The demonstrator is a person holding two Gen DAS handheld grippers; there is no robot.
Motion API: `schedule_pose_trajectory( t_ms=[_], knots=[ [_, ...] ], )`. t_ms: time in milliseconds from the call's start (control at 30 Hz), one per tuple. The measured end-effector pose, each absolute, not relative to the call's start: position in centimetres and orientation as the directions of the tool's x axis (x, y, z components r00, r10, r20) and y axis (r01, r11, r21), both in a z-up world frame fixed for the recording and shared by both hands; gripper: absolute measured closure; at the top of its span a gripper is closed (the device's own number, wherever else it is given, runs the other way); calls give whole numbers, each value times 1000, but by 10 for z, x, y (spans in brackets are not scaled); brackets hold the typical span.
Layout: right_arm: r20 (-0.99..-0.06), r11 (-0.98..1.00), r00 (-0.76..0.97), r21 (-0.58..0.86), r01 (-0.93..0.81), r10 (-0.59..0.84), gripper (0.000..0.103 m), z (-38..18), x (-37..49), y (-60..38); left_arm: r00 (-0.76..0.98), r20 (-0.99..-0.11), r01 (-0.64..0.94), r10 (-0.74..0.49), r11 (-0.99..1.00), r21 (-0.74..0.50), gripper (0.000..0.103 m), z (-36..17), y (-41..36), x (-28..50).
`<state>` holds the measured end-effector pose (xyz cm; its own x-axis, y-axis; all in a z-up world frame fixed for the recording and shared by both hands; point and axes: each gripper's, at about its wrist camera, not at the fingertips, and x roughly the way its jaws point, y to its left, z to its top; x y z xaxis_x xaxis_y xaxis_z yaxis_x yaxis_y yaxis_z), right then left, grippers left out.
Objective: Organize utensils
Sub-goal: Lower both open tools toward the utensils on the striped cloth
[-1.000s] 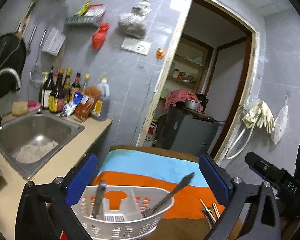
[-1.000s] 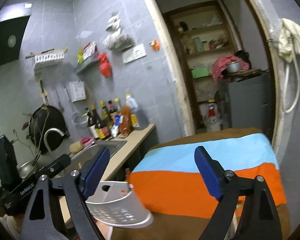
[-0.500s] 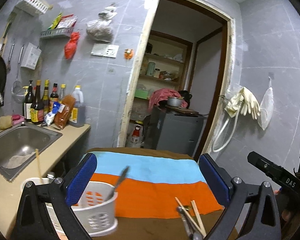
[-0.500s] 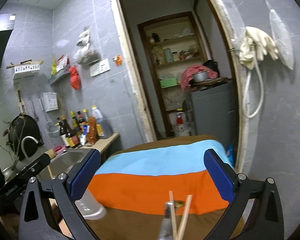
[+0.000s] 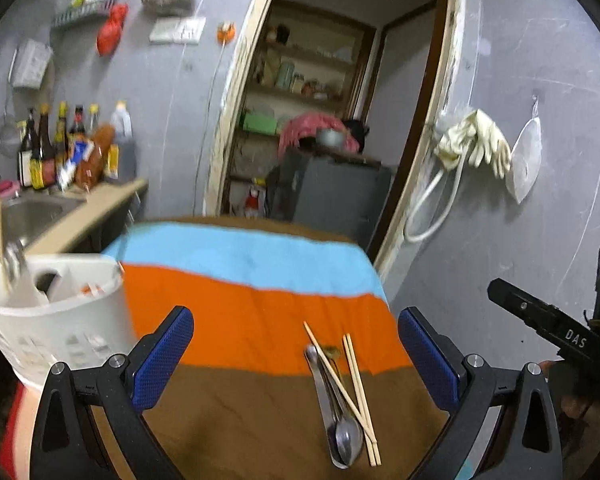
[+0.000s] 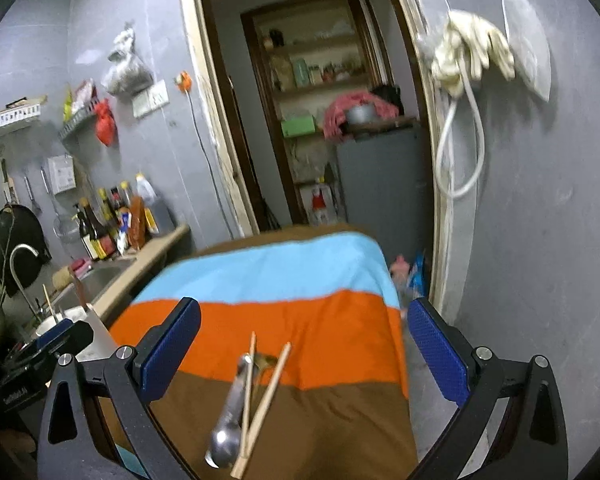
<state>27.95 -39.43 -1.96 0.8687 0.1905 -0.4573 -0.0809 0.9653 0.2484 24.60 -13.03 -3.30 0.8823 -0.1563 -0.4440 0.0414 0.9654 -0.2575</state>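
A metal spoon (image 5: 338,420) and several wooden chopsticks (image 5: 358,384) lie together on the brown stripe of the striped cloth (image 5: 260,320). They also show in the right wrist view: the spoon (image 6: 230,416) and chopsticks (image 6: 266,396). A white utensil basket (image 5: 52,316) stands at the cloth's left edge, holding a chopstick and a metal utensil. My left gripper (image 5: 296,356) is open and empty above the cloth. My right gripper (image 6: 304,344) is open and empty above the spoon and chopsticks.
A counter with a steel sink (image 5: 16,216) and sauce bottles (image 5: 60,148) runs along the left. A doorway (image 5: 328,120) with a grey appliance lies beyond the table. Rubber gloves (image 5: 476,144) hang on the right wall.
Both views have swung right and down. The basket has slid to the left edge of the left wrist view. The spoon and chopsticks have come fully into both views.
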Motion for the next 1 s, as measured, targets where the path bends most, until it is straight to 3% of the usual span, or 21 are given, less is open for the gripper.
schedule_pose_trajectory(
  t_ms=[167,267,333,467,533,600,833,1000],
  knots=[
    [-516,955,824,282,-95,234,3,-56,298,-400,834,-520,28,-186,955,-296,1,-62,-135,266],
    [-548,946,792,305,-109,268,13,-78,307,-400,801,-561,20,-210,946,-324,1,-82,-137,278],
    [-574,941,764,316,-124,293,28,-94,318,-397,781,-583,19,-226,940,-340,7,-94,-139,286],
    [-606,931,720,330,-158,337,43,-116,332,-389,727,-632,32,-270,932,-362,21,-117,-145,302],
    [-627,924,690,340,-173,360,58,-129,342,-384,681,-664,51,-308,925,-377,43,-129,-149,310],
    [-646,920,666,348,-179,373,64,-141,351,-380,638,-697,62,-328,924,-378,55,-140,-155,318],
    [-683,911,607,353,-213,406,71,-160,369,-364,583,-728,76,-361,916,-393,70,-153,-159,329],
    [-703,900,563,367,-234,433,78,-168,378,-351,551,-737,117,-391,911,-396,72,-154,-163,340]
  ],
)
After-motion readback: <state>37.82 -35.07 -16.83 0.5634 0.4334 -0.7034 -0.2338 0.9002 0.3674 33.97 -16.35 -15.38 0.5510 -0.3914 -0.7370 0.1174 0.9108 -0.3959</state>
